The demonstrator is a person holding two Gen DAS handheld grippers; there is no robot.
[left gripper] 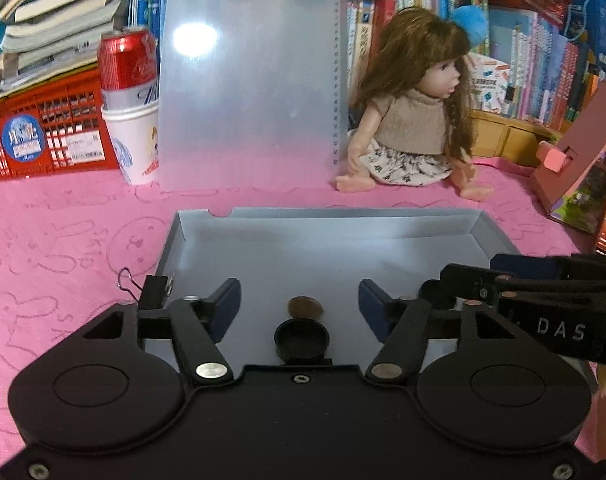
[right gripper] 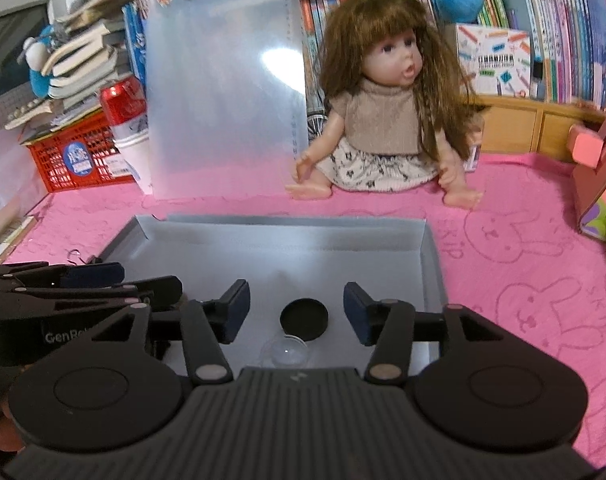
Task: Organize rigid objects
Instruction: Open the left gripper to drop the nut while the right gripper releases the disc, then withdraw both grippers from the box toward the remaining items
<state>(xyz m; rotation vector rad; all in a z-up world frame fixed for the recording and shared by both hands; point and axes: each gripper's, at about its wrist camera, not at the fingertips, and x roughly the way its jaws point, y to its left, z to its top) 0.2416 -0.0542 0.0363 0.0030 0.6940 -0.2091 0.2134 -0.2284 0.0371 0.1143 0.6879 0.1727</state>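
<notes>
**Inspector:** Progress first. Grey shallow box (left gripper: 423, 246) lies open on the pink rabbit-print cloth (left gripper: 63, 248), and three small things already rest on its floor: a black round cap (right gripper: 304, 319), a clear dome-shaped lens (right gripper: 284, 353) just in front of it, nearest the camera, and a brown disc (left gripper: 305, 306), possibly a coin, touching or just behind the cap in the left view.

**Assistant:** And the fingers?

**Inspector:** Both sets released. The left gripper (left gripper: 299, 310) stands with its blue pads parted on either side of the cap and disc, pressing on neither. The right gripper (right gripper: 296, 312) is the same: pads apart, the cap lying loose between them on the box floor. Nothing is carried by either.

**Assistant:** So those pieces count as placed?

**Inspector:** In my judgement, yes; they sit inside the walls, free of any grip.

**Assistant:** What remains?

**Inspector:** A black binder clip (left gripper: 153, 290) sits at the box's left wall; whether it is clamped on the rim or merely beside it I cannot tell. Likely the next candidate. The doll (right gripper: 383, 120), red can (left gripper: 127, 66) in its paper cup (left gripper: 137, 144), and clipboard (left gripper: 247, 80) stand beyond the box, well apart from both grippers; whether they belong to this job is not evident.
</notes>
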